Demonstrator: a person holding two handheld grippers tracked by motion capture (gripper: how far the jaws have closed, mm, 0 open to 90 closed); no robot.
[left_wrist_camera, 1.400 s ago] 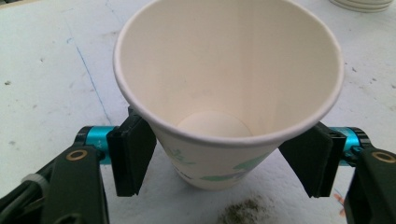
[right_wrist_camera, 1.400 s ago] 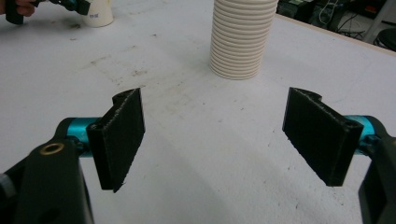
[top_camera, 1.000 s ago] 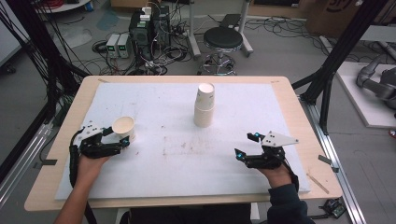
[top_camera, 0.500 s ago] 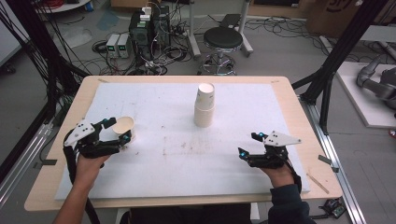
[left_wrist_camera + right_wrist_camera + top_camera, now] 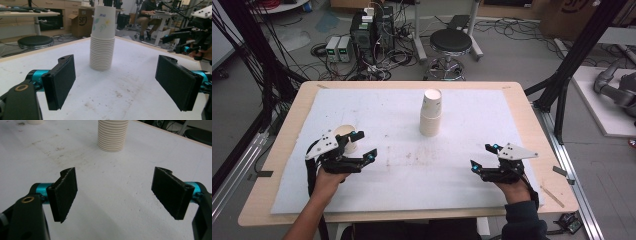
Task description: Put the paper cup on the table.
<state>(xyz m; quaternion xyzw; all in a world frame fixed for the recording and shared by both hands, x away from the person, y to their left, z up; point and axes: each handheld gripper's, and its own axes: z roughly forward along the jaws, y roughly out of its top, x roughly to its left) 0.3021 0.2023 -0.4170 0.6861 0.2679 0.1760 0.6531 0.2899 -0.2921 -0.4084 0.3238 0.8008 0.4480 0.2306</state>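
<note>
A wooden worktop takes up the middle of the high view, and a large white mat with faint smudges covers most of it. Behind it, at the top of the frame, a black stool stands on the floor among cables and equipment boxes. A stack of paper cups stands upright on the mat, just above the centre; in the left gripper view it rises straight ahead, top centre, with a flowered cup on top. At lower left of the high view the left gripper sits low over the mat, its fingers spread wide with nothing between them. A single paper cup stands just beside and behind it, partly hidden by the gripper. At lower right the right gripper is held near the mat's edge, its fingers also spread apart and empty, well apart from the stack.
</note>
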